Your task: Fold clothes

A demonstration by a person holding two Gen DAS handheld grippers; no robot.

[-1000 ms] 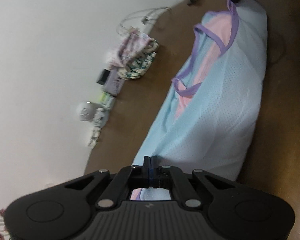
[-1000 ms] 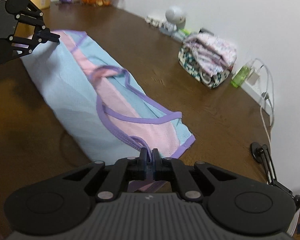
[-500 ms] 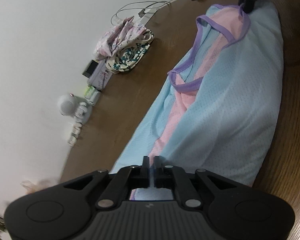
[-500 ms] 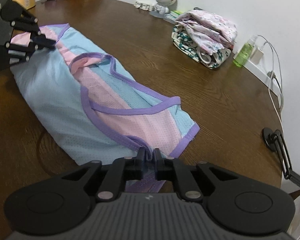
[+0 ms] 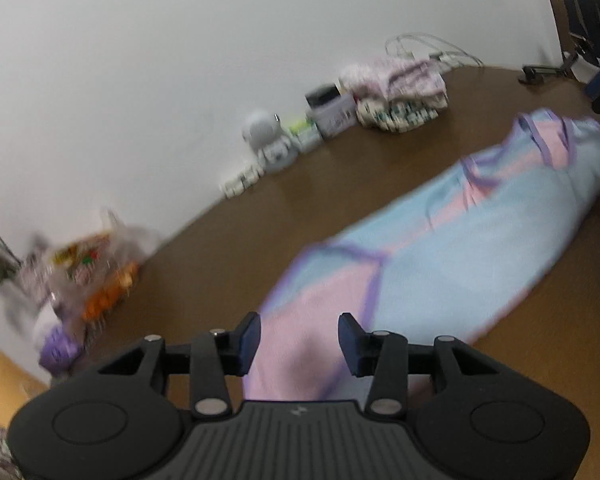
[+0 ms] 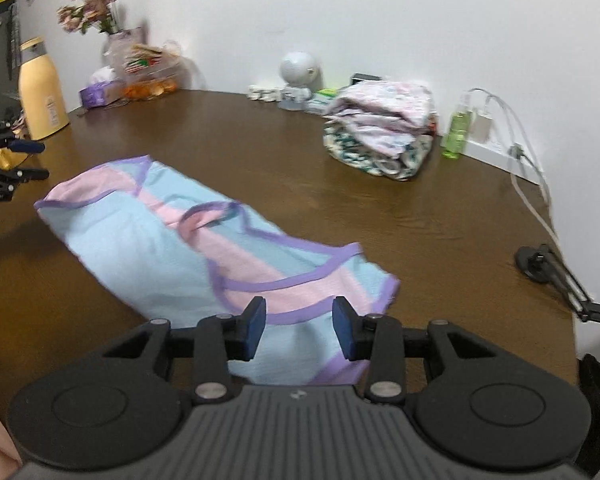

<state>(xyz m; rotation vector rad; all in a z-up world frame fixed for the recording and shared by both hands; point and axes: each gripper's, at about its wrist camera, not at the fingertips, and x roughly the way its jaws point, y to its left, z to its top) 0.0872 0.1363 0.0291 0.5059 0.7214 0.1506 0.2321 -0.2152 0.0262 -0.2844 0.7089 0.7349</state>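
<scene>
A light blue and pink mesh top with purple trim (image 6: 148,240) lies folded into a long strip on the brown table (image 6: 260,160). My right gripper (image 6: 299,326) hovers over the strip's near end; its jaws are opening and the cloth lies below them, not pinched. In the left wrist view the top (image 5: 480,248) stretches away to the right. My left gripper (image 5: 299,338) is over the strip's pink end, jaws opening, with no cloth between the pads. The right wrist view shows the left gripper (image 6: 32,160) at the far left, just off the cloth's corner.
A stack of folded patterned clothes (image 6: 380,136) sits near the wall, beside a white round robot figure (image 6: 300,76) and a green bottle (image 6: 456,132). A yellow bottle (image 6: 42,92), tissue box (image 6: 100,94) and flowers stand at the back left. A black clamp (image 6: 540,264) and cable (image 6: 528,176) lie at the right edge.
Both grippers went from shut on the ends of the top to open, letting it go. The left gripper rolled and drew back from its end. The top now rests flat.
</scene>
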